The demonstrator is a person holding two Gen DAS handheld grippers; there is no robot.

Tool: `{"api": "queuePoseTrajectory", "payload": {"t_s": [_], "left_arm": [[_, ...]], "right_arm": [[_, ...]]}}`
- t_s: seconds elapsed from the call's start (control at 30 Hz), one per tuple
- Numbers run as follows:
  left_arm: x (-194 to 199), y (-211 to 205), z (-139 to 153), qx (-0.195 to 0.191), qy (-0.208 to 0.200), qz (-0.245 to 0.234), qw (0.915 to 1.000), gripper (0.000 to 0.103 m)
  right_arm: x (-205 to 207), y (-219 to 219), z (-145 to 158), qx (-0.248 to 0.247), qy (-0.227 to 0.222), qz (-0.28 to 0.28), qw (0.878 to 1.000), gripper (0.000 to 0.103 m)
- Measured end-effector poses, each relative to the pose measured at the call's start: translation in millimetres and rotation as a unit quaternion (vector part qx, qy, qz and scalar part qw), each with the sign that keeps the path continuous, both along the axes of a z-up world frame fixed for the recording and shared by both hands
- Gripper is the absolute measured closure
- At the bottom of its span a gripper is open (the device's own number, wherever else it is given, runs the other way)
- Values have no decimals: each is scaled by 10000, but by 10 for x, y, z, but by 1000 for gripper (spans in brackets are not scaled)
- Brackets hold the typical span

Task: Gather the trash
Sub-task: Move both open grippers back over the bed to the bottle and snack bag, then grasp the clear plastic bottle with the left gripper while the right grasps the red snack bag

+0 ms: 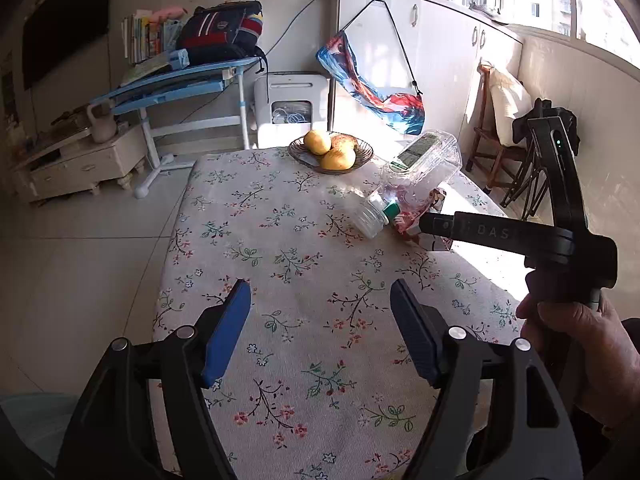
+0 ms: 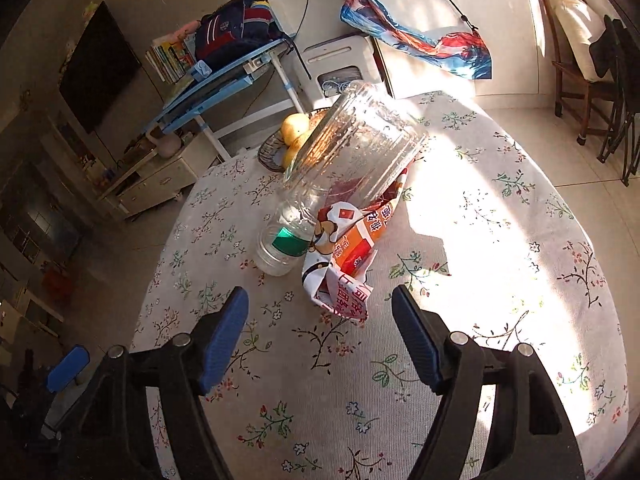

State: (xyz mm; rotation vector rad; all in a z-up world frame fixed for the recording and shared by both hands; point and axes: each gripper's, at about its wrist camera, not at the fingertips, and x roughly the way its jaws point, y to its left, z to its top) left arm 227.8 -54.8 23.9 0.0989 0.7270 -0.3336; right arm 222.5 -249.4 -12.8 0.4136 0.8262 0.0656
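Large clear bottle [image 2: 356,140]: crushed transparent plastic, ribbed wall, lying tilted with its base toward 12 o'clock in the right wrist view; a dark label with white print shows on it in the left wrist view [image 1: 420,160].
Small bottle [image 2: 284,240]: clear plastic with a green band, lying at 10 o'clock from the snack wrapper and touching it; its upper end is tucked under the large clear bottle.
Snack wrapper [image 2: 344,256]: crumpled red, orange and white packet with printed characters, partly under the large clear bottle, near the middle of the surface.
Left gripper [image 1: 320,332]: jaws spread wide, blue pads apart, nothing between them, over the near part of the surface.
Right gripper [image 2: 320,336]: jaws spread wide and empty, the snack wrapper just beyond them at 12 o'clock; in the left wrist view its black body sits at 3 o'clock, held by a hand [image 1: 576,340].
Surface [image 2: 500,280]: round, covered with a pale floral cloth, bright sun on its right half.
Fruit bowl [image 1: 330,151]: dark wire dish with three yellow fruits, at the far edge, 12 o'clock.
Room: blue desk [image 1: 176,84] with a backpack [image 1: 224,30] and books at 10 o'clock; white cabinets [image 1: 424,44] at 1 o'clock; pale tiled floor [image 1: 80,240].
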Motion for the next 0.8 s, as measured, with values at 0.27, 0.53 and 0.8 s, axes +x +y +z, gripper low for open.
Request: {"api": "queuePoseTrajectory", "payload": {"t_s": [0.27,0.53,0.8], "left_arm": [[477,-41,-161,-142,320,128,9993,33],[562,2,-160,-330,425,-9,9985,32],[236,-186,-167,-428,693,-1285,9883,24]], "right_arm": [[385,-152,-262,-29,241,251,9994,62],[285,77,-176,-296,549,1721,9831,84],[-406,454,-80,-1156,760,3295,9340,84]]}}
